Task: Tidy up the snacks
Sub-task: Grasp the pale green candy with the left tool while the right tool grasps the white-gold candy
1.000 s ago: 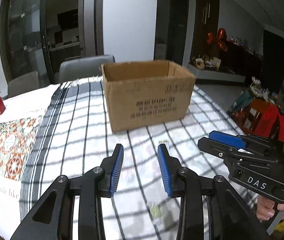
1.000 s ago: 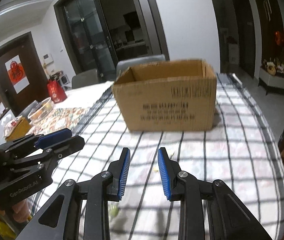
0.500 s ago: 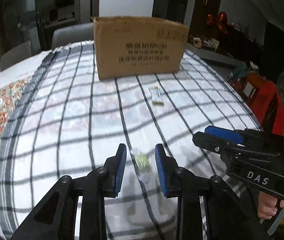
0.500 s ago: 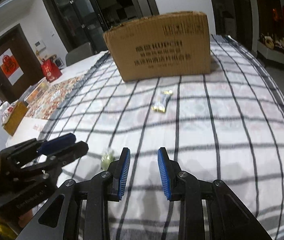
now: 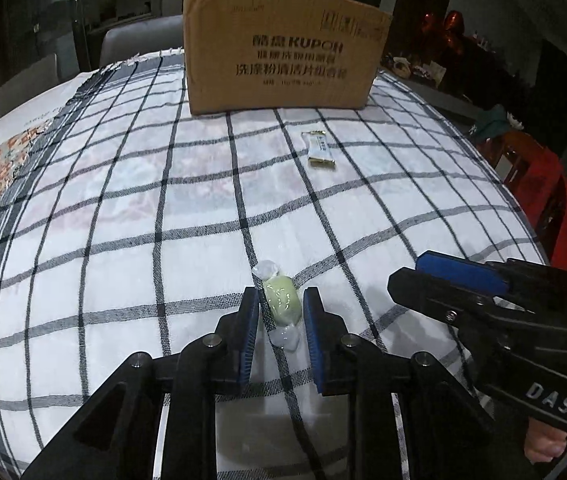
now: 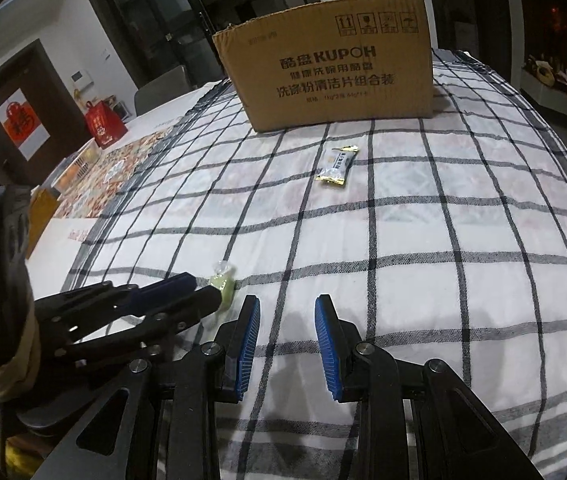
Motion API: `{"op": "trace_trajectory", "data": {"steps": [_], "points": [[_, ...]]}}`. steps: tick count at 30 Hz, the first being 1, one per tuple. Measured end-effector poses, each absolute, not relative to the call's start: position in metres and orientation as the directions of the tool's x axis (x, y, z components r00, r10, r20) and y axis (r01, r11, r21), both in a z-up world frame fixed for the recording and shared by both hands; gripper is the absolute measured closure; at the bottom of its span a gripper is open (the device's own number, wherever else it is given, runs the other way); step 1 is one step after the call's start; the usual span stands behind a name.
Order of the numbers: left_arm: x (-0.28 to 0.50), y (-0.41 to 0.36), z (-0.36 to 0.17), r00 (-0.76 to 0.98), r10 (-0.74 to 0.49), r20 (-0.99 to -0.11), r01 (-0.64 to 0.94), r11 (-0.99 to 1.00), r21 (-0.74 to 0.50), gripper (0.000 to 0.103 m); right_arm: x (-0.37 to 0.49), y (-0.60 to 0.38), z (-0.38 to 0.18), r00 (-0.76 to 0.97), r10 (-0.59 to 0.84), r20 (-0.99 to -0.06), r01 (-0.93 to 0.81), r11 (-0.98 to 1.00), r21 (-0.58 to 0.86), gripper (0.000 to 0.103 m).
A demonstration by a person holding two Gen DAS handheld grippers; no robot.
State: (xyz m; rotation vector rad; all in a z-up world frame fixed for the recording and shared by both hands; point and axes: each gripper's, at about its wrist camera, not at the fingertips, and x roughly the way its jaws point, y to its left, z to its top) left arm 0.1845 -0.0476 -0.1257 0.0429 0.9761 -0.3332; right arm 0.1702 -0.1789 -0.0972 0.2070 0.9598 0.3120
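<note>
A pale green wrapped candy (image 5: 281,301) lies on the checked tablecloth (image 5: 123,220). My left gripper (image 5: 281,296) is open and low over the cloth, with the candy between its blue pads, small gaps on both sides. The candy also shows in the right wrist view (image 6: 224,283), partly behind the left gripper (image 6: 187,292). A white and gold snack packet (image 5: 320,149) lies farther back, in front of the cardboard box (image 5: 283,52); both show in the right wrist view, packet (image 6: 337,165), box (image 6: 331,80). My right gripper (image 6: 287,312) is open and empty; it shows at right in the left wrist view (image 5: 435,276).
The box stands at the far side of the table. A patterned mat (image 6: 115,172), a red bag (image 6: 103,124) and containers sit on the left part of the table. Grey chairs (image 5: 139,40) stand behind. The table's right edge drops toward red items (image 5: 539,176).
Both grippers dropped lower toward the cloth and moved forward. My left gripper now straddles the green candy, which earlier lay just ahead of its tips.
</note>
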Motion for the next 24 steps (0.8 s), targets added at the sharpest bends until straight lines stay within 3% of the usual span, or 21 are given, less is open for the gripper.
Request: {"op": "trace_trajectory", "data": {"steps": [12,24], "points": [[0.190,-0.051,-0.132,0.508,-0.255,-0.823,0.298,0.948,-0.110,0.082,0.176,-0.179,-0.101,0.521,0.352,-0.778,-0.156,0.935,0.318,0.073],[0.202,-0.038,-0.099,0.549,-0.308,-0.777,0.303,0.940,-0.158,0.082,0.197,-0.179,-0.085,0.561,0.347,-0.752,-0.152,0.936,0.319,0.073]]}}
